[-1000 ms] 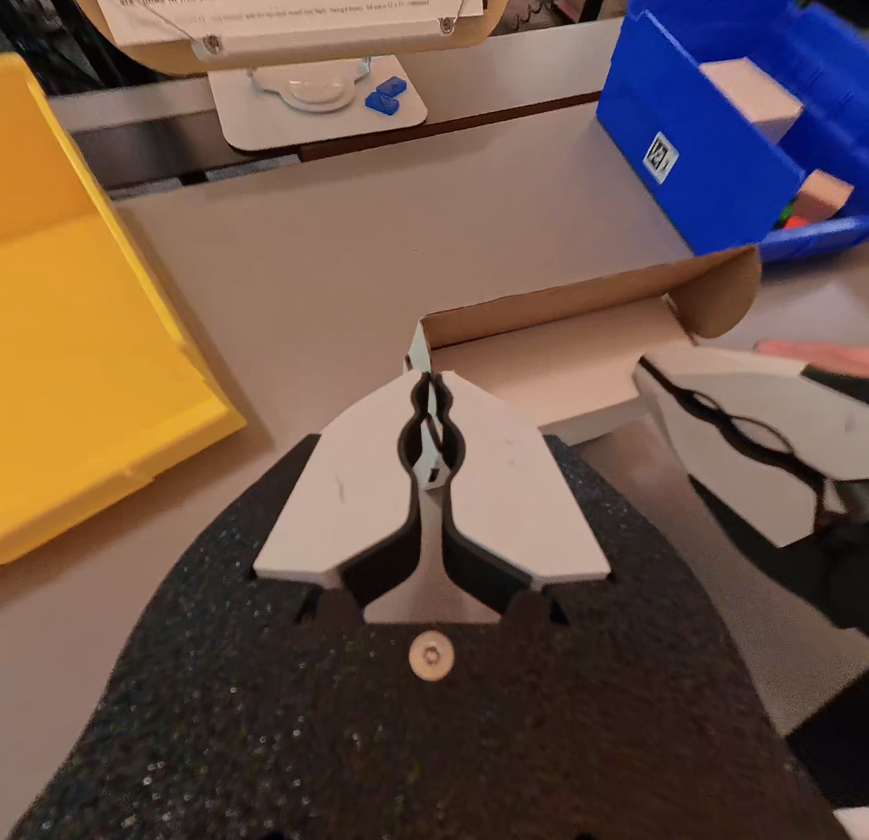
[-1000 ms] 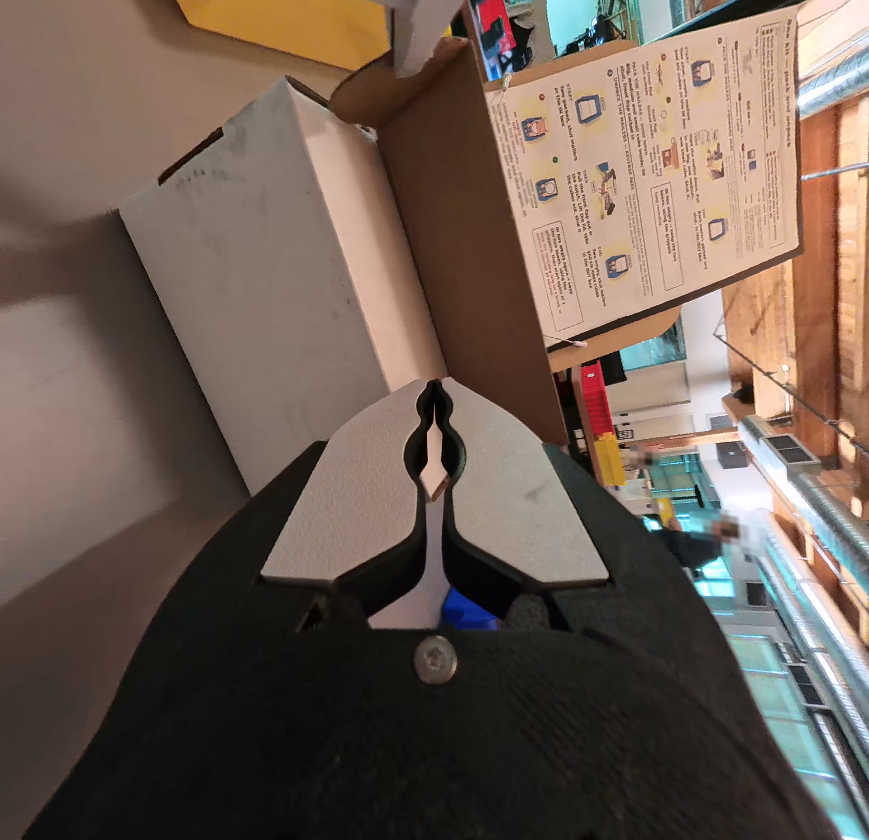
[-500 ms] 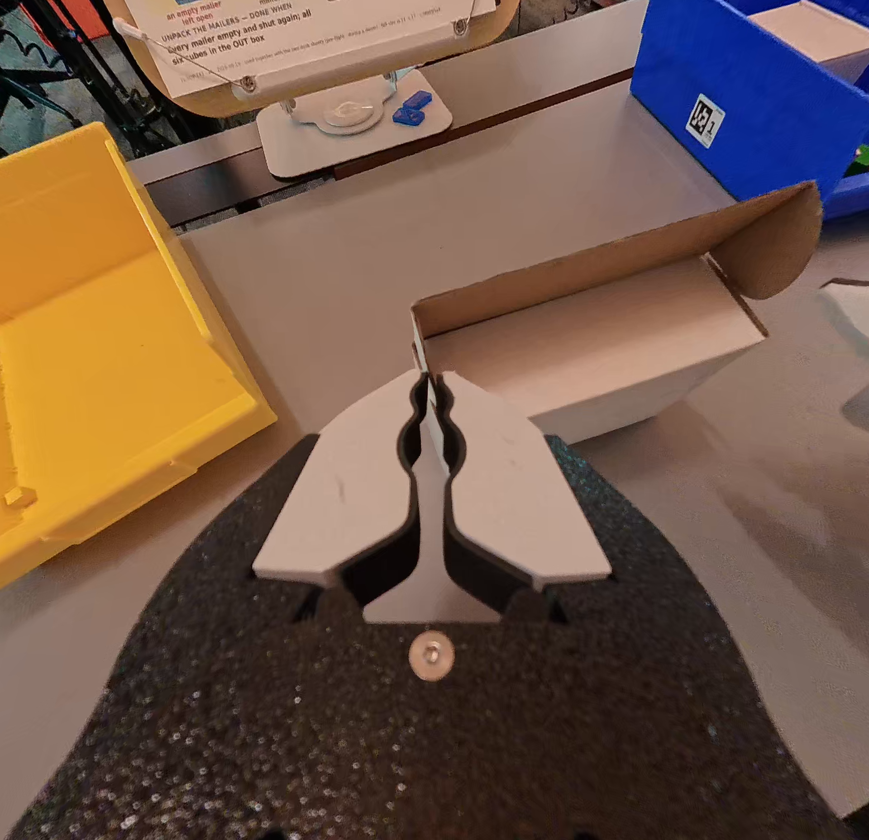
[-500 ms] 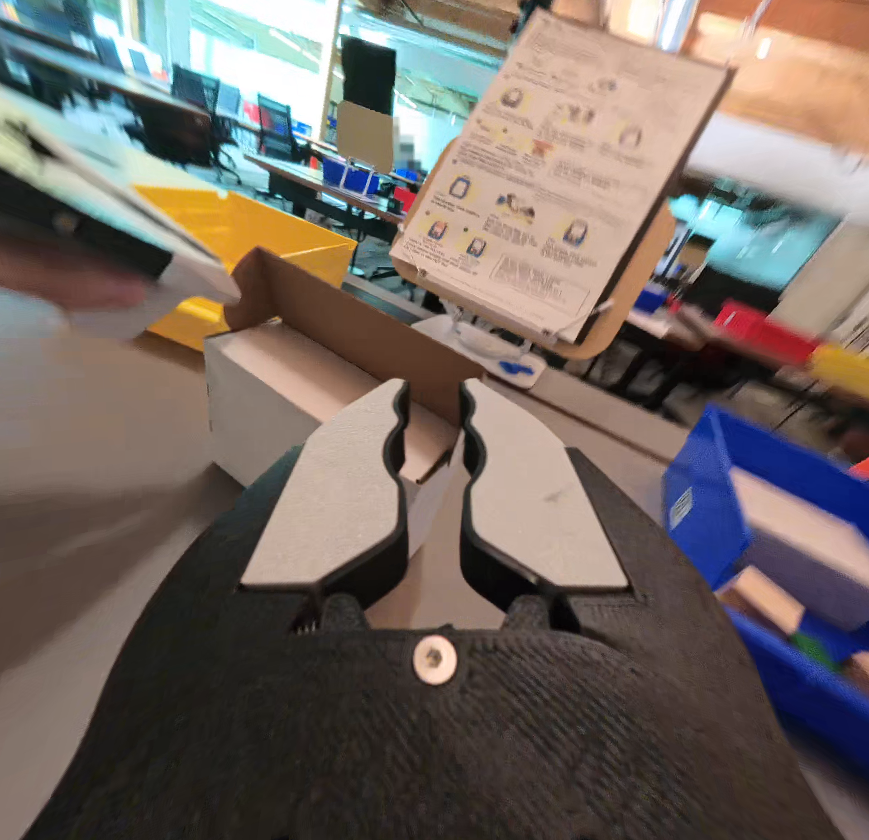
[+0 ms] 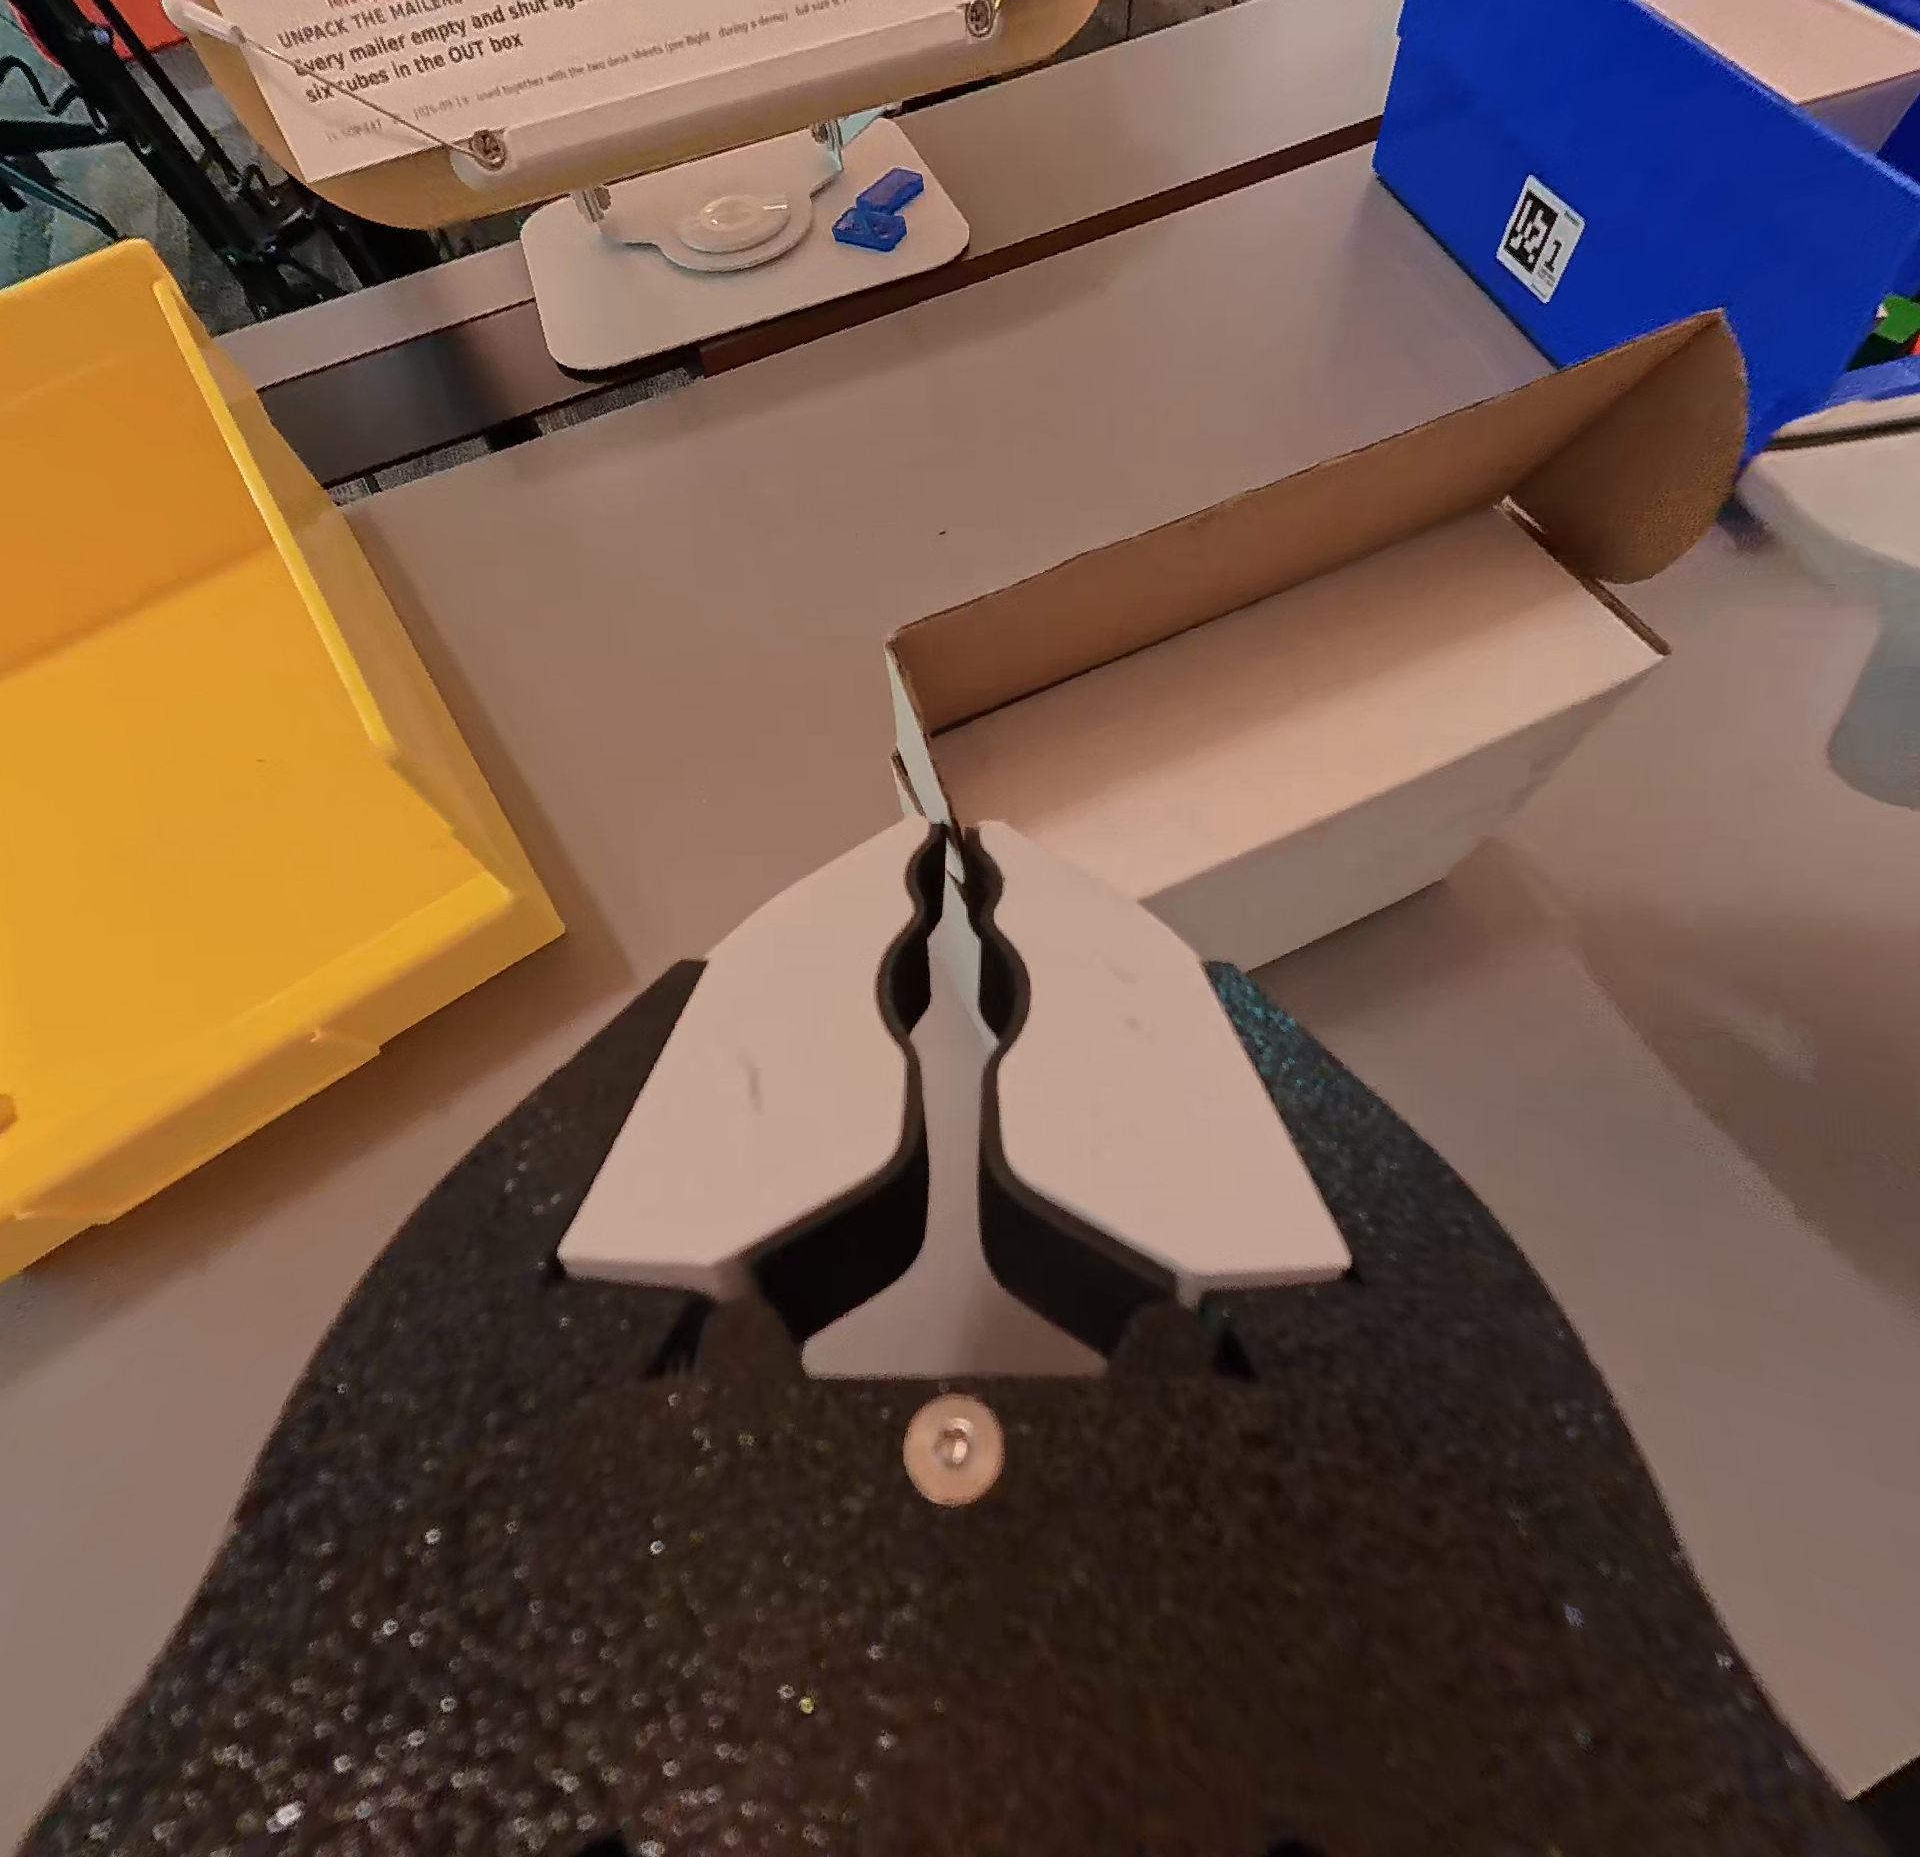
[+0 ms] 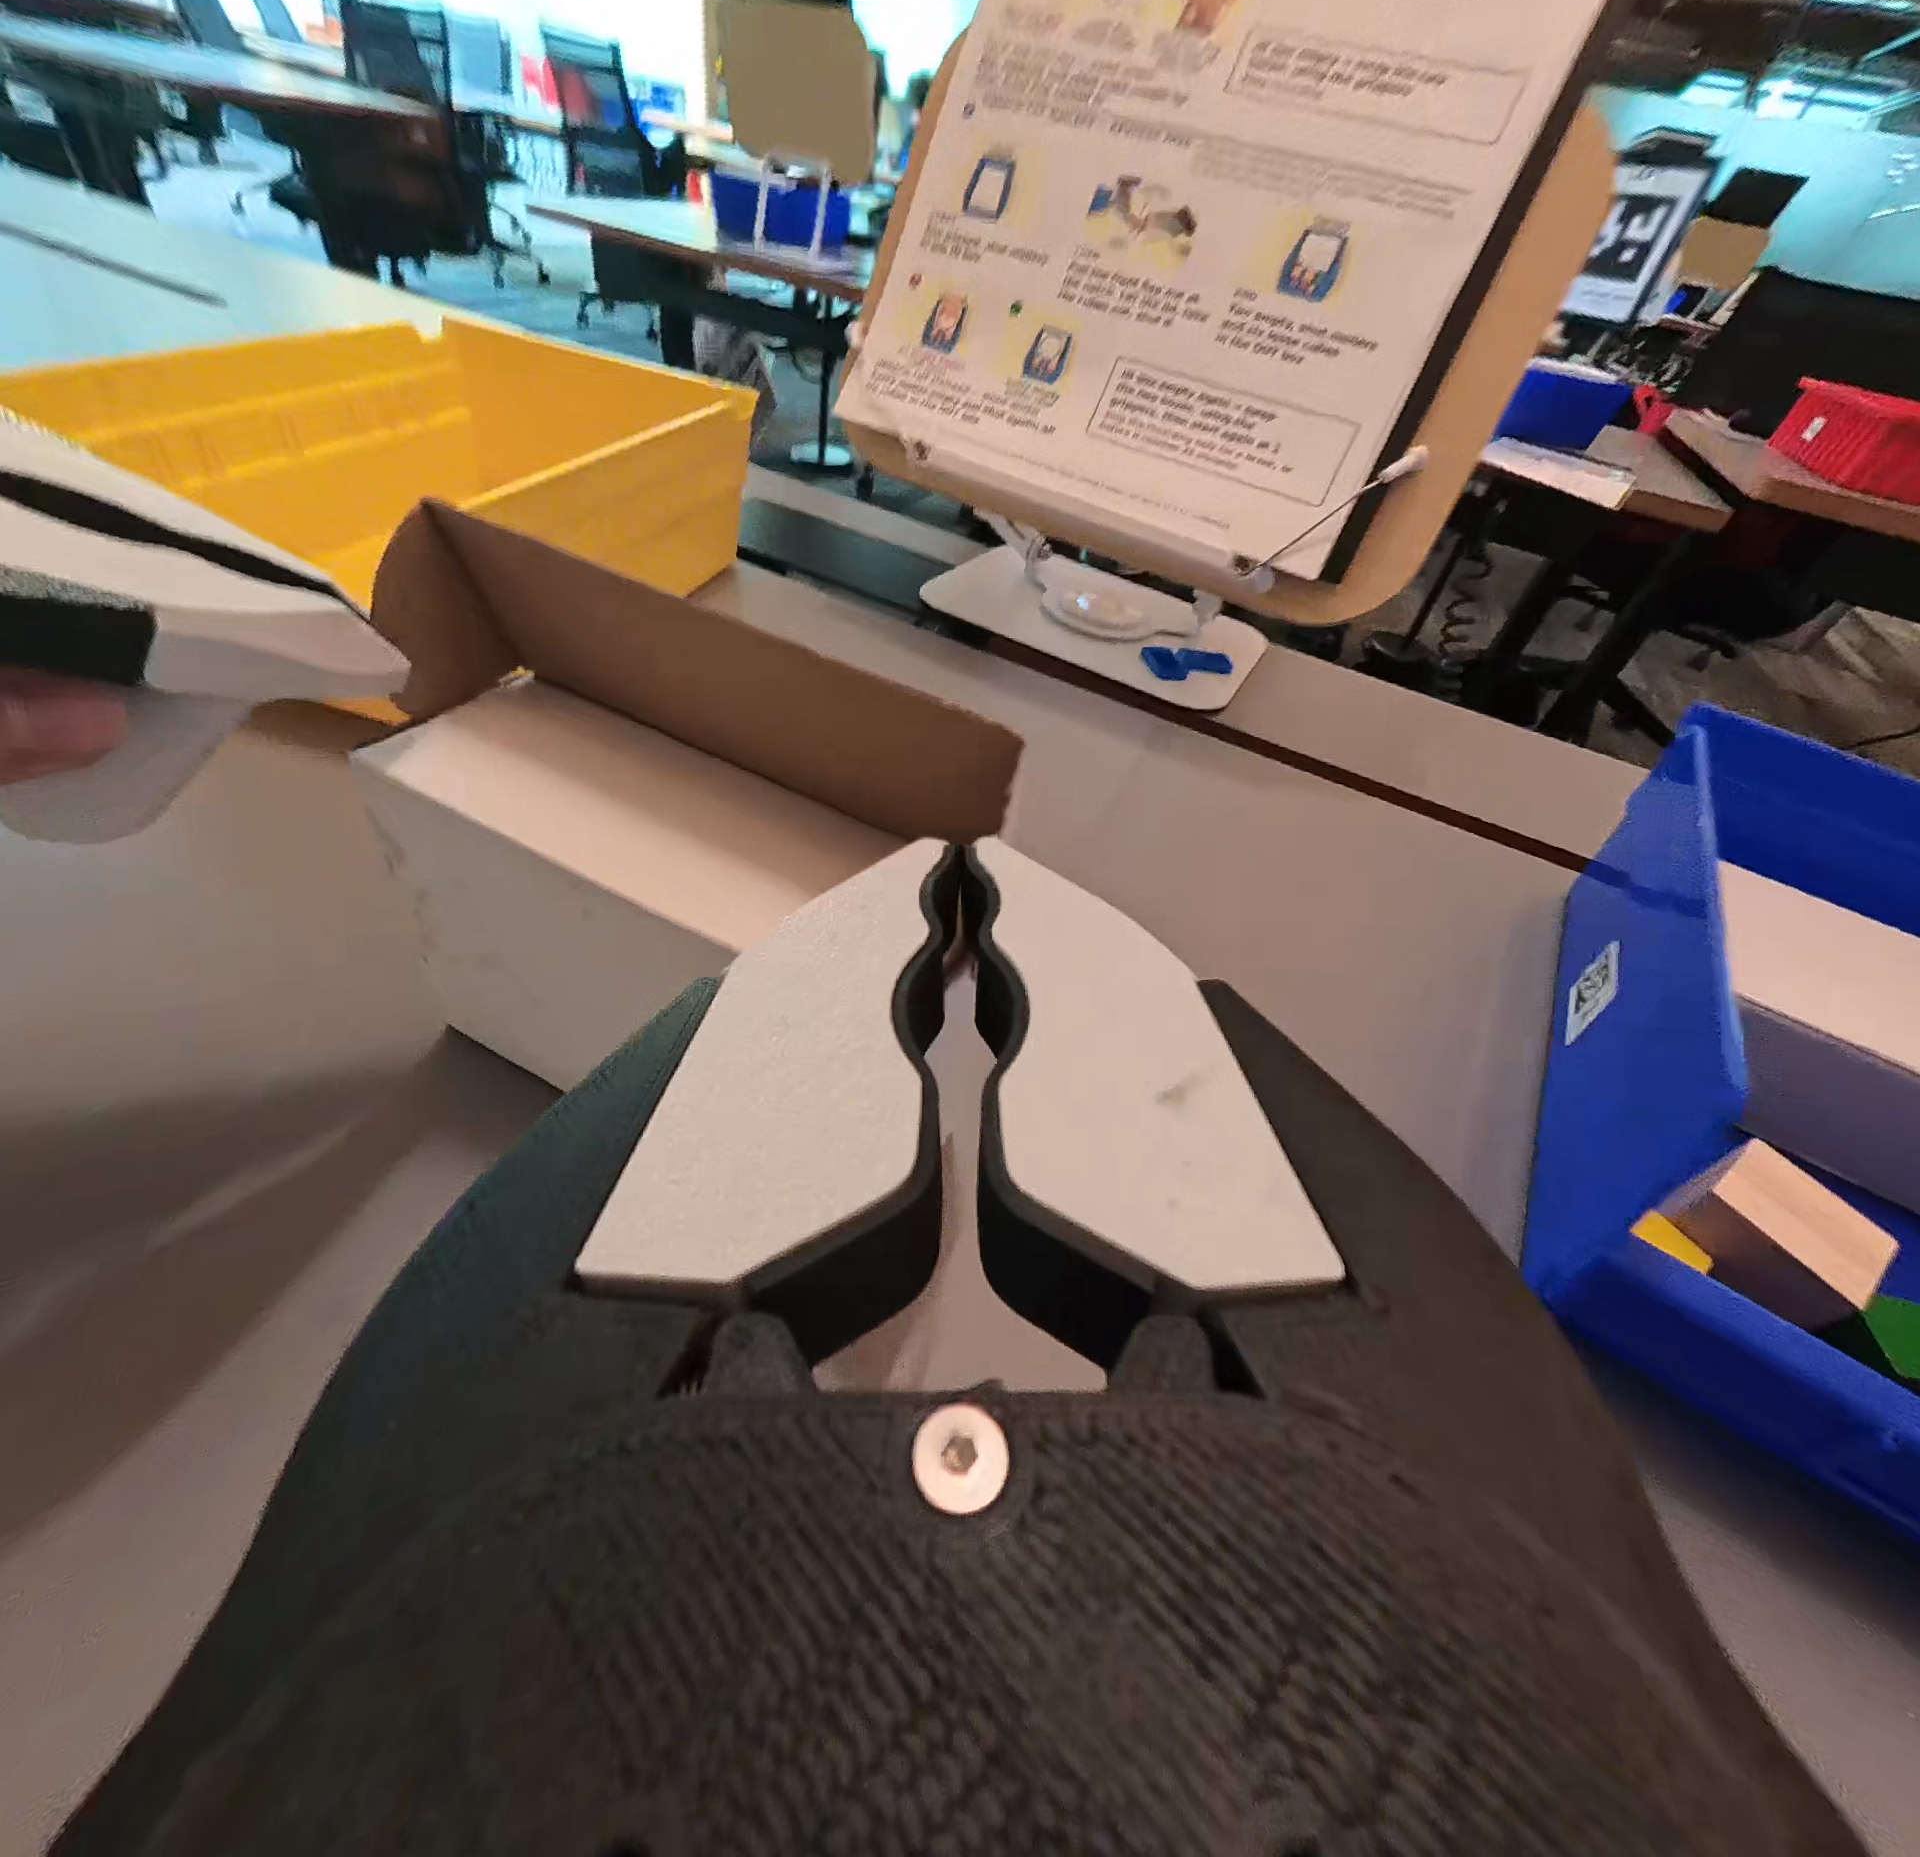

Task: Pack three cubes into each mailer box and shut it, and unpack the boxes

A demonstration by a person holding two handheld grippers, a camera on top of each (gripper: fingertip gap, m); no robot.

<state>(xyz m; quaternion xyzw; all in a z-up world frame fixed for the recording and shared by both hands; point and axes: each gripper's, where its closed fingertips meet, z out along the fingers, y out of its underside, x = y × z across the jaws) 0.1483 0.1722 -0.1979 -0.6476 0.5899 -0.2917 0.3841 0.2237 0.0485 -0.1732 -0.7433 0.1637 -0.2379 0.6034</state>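
A white mailer box lies on the grey table, its brown lid flap standing up along the far side. My left gripper is shut on the box's left end flap; it also shows in the right wrist view, tip at the brown ear. My right gripper is shut at the right end of the lid flap, on its side ear; it shows blurred in the left wrist view. Loose cubes lie in the blue bin. The inside of the box is hidden.
A yellow bin stands left of the box, also in the right wrist view. The blue bin at the right holds a second white mailer box. An instruction board on a stand stands behind. Across from one pair of fingers to the other is roughly 15 centimetres.
My right gripper turned from sideways to level, opened around the lid flap's right end, then shut on it. My left gripper stayed shut on the left end flap.
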